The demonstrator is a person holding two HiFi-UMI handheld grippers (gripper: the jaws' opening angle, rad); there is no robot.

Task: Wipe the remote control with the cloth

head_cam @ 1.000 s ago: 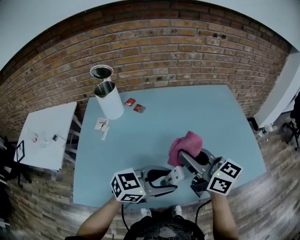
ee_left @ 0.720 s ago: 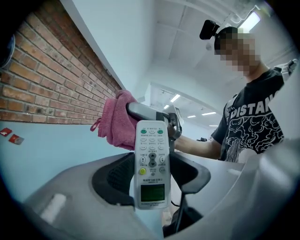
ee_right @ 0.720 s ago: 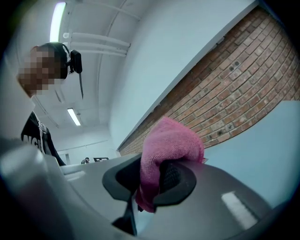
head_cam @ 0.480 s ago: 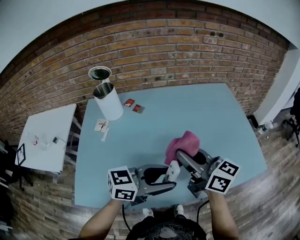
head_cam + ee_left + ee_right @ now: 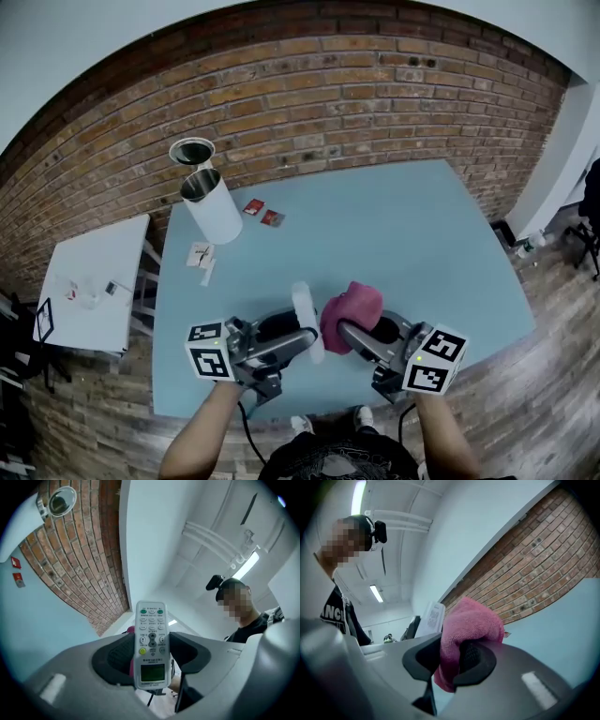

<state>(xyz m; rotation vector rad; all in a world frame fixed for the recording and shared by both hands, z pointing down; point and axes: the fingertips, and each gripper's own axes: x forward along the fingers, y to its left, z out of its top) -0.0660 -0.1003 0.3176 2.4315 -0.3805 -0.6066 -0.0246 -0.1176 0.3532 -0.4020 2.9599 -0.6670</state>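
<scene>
The remote control (image 5: 151, 644) stands clamped between the jaws of your left gripper (image 5: 305, 337). The pads press on its two long edges around the lower buttons. Its display end sits back toward the gripper body and its button end sticks out past the fingertips.

Only the left gripper view shows its face: rows of small buttons, a yellow one, and a greenish screen. From the head view it is just a white slab, held up over the near part of the light blue table (image 5: 403, 234).

The pink cloth (image 5: 351, 314) is bunched and pinched between the closed jaws of your right gripper (image 5: 345, 330). Folds spill out above and below the pads.

The head view shows the cloth right beside the remote control, on its right. Whether they touch cannot be told. The right gripper view shows the remote control's pale back, with a printed label, rising just behind the cloth.

The head view alone shows the far left of the table: a white cylinder (image 5: 214, 204) and two small red packets (image 5: 262, 212), well apart from both grippers, with a brick wall (image 5: 328, 103) behind.
</scene>
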